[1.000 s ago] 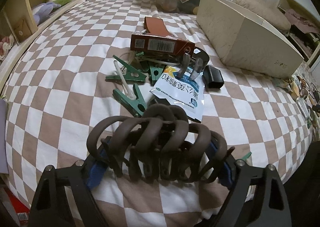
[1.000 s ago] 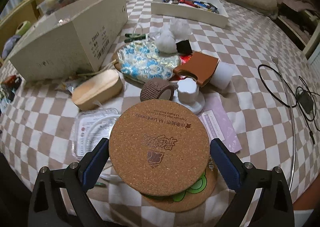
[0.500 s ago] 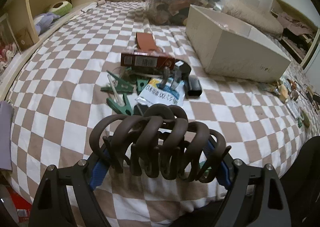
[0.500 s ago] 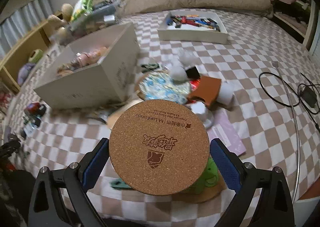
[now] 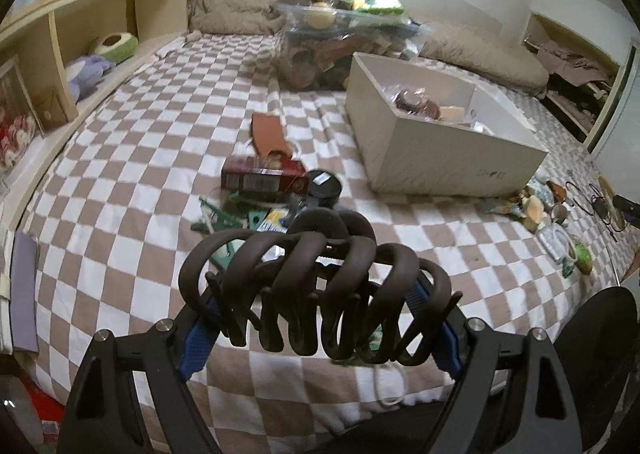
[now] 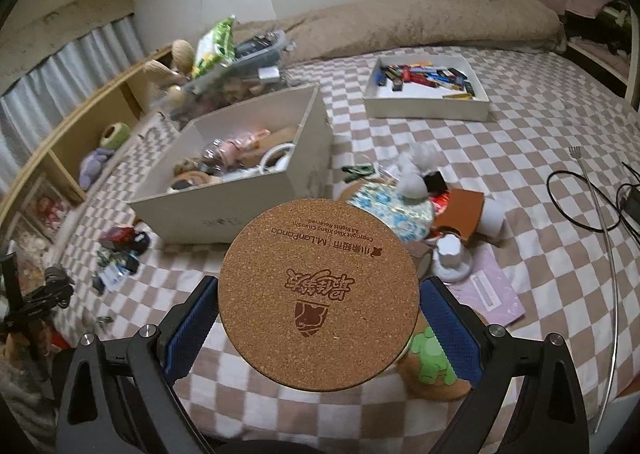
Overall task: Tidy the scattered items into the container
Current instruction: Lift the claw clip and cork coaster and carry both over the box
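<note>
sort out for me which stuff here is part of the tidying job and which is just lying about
Part of the job:
- brown hair claw, in the left tongs
- cork coaster, in the right tongs
- open white box, partly filled
- green clips, red carton

Just lying about:
- black cable
- tray of small items
- shelf toys

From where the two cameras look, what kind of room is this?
Most likely a bedroom. The clutter lies on a bed with a brown-and-white checkered sheet, a long beige pillow runs along the wall, and a wooden bedside shelf holds a plush toy.
</note>
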`<state>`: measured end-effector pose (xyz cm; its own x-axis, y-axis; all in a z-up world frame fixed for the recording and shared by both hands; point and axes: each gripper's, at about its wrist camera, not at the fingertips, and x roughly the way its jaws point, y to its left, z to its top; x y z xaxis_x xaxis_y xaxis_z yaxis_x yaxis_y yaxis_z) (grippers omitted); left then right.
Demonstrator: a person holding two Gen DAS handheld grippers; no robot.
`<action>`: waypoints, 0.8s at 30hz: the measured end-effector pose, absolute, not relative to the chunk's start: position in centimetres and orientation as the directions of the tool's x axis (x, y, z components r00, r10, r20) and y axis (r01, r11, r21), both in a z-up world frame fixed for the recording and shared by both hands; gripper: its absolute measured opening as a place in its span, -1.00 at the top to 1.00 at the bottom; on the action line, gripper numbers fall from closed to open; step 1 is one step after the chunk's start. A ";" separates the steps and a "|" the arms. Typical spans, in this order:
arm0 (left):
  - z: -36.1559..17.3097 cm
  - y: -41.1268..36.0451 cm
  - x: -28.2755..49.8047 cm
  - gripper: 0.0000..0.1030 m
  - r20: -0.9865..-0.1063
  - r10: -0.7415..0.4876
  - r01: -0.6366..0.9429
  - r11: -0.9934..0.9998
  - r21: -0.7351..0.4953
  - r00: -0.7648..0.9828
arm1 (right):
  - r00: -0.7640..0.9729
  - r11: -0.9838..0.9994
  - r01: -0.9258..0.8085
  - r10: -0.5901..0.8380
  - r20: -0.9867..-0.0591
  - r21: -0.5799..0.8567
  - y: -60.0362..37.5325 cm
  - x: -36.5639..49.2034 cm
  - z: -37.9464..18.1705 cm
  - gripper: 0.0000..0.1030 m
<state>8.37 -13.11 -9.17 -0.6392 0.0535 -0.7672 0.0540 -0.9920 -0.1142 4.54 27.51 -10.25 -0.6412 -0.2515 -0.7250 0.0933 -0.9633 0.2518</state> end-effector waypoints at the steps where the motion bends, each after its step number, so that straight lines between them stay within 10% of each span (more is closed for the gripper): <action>1: -8.7 -12.9 8.3 -0.69 -0.762 0.058 0.048 -0.992 -0.116 -0.645 | -0.647 -0.962 0.098 -0.257 -0.718 0.256 27.4 4.6 -9.9 -0.92; 24: -3.6 -8.5 1.9 -0.69 -0.684 0.199 -0.065 -0.974 -0.216 -0.702 | -0.645 -0.911 0.197 -0.398 -0.652 0.361 21.1 1.1 -8.4 -0.92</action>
